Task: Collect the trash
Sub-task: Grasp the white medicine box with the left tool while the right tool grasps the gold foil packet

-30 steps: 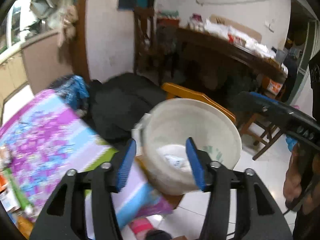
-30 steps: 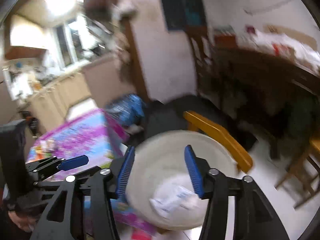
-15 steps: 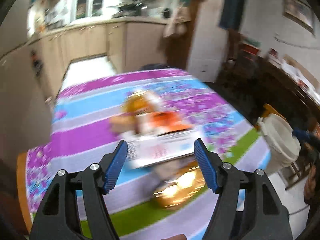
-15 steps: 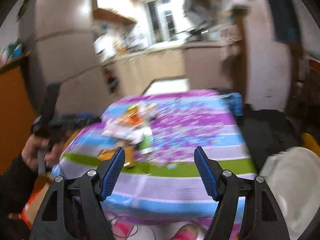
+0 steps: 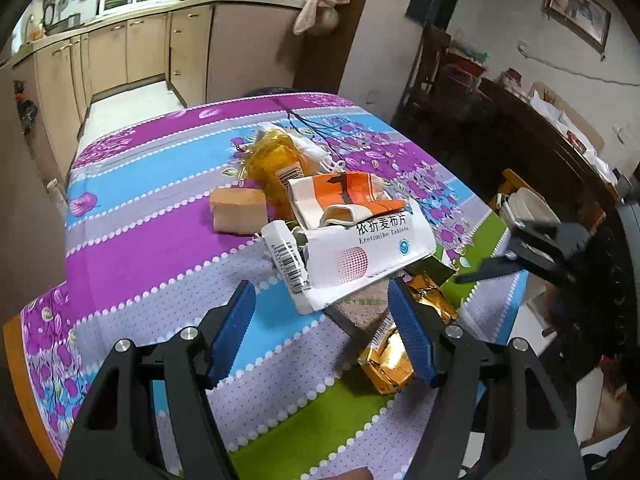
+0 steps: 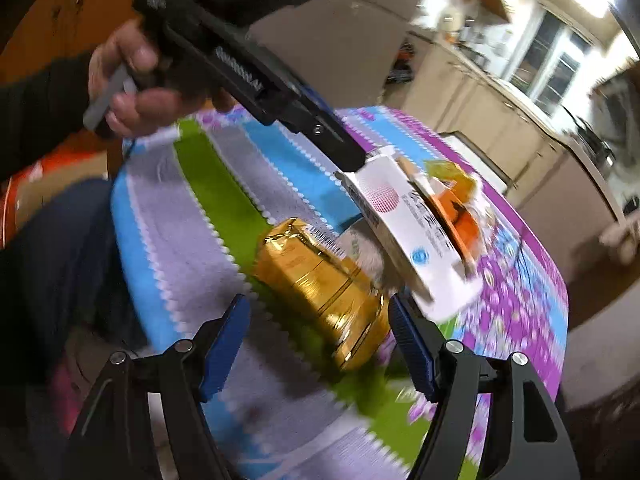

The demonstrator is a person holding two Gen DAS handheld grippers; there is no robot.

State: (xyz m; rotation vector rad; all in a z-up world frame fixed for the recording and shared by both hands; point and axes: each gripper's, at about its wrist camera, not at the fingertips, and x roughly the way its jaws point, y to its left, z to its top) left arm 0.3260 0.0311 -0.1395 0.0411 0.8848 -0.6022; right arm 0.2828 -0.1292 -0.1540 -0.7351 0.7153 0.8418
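A pile of trash lies on the flowered tablecloth (image 5: 132, 256): a white tablet box (image 5: 360, 260), an orange and white carton (image 5: 344, 192), a yellow wrapper (image 5: 272, 164), a tan block (image 5: 238, 210) and a crumpled gold foil pack (image 5: 390, 360). My left gripper (image 5: 324, 336) is open and empty, just short of the white box. My right gripper (image 6: 320, 344) is open and empty, with the gold foil pack (image 6: 320, 292) right in front of its jaws. The white box (image 6: 404, 236) lies behind the pack.
A white bucket (image 5: 524, 208) stands on a wooden chair off the table's right edge. Kitchen cabinets (image 5: 132, 48) run behind the table, and a dark sideboard (image 5: 532, 132) stands at the right. The table edge is near in both views.
Both grippers have swung away from the white bucket to the table. They now face the trash pile from close by, both still open.
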